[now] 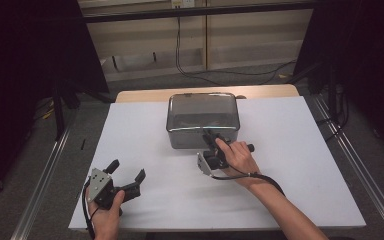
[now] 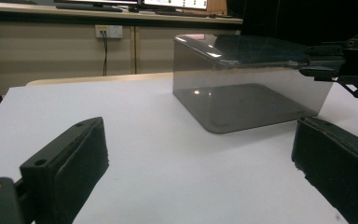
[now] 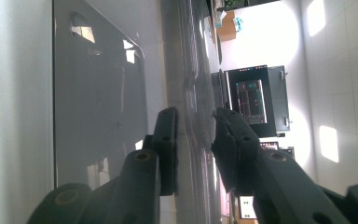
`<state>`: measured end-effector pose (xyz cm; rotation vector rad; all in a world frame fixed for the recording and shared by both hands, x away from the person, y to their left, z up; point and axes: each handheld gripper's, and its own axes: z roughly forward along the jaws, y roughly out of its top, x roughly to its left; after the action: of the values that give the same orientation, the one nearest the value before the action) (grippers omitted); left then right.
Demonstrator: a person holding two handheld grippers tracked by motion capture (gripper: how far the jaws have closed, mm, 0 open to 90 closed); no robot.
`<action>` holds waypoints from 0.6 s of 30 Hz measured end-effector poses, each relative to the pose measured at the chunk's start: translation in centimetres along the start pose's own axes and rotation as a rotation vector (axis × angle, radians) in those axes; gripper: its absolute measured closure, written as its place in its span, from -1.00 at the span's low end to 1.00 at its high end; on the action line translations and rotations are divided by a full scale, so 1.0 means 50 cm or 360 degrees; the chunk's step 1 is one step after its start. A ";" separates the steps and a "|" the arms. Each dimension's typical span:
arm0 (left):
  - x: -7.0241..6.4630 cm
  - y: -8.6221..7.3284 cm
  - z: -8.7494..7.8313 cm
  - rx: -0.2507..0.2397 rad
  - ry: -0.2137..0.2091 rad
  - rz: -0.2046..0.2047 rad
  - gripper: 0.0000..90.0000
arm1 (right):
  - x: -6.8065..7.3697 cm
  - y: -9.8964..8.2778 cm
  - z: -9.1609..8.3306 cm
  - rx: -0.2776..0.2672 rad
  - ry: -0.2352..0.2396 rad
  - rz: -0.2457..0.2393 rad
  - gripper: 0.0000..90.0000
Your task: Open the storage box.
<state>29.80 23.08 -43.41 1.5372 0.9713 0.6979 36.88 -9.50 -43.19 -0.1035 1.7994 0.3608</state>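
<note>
Box [image 1: 203, 120]: on the worktop [image 1: 290, 170], toward its far middle.
Right tongs [image 1: 210, 136]: at the box's near edge, one jaw on each side of the lid rim.
Left tongs [image 1: 126, 172]: near the worktop's near left corner, well apart from the box.
Cables [image 1: 190, 65]: on the floor behind the worktop.

My right gripper [image 1: 210, 134] meets the near rim of the smoky clear box [image 1: 203, 119] on the white table [image 1: 290, 165]; my left gripper [image 1: 128, 171] rests open, well apart.
</note>
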 end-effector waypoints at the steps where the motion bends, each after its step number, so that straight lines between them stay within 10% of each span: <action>1: 0.000 0.000 0.000 -0.0001 -0.0002 0.0001 -0.92 | 0.001 0.001 0.000 -0.0002 -0.0001 0.0006 0.60; 18: -0.003 -0.001 0.002 0.0007 -0.0018 -0.0002 -0.93 | -0.005 0.005 0.001 -0.0013 -0.0002 0.0020 0.73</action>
<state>29.80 22.88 -43.45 1.5423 0.9661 0.6860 36.92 -9.30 -42.93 -0.0978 1.7982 0.3767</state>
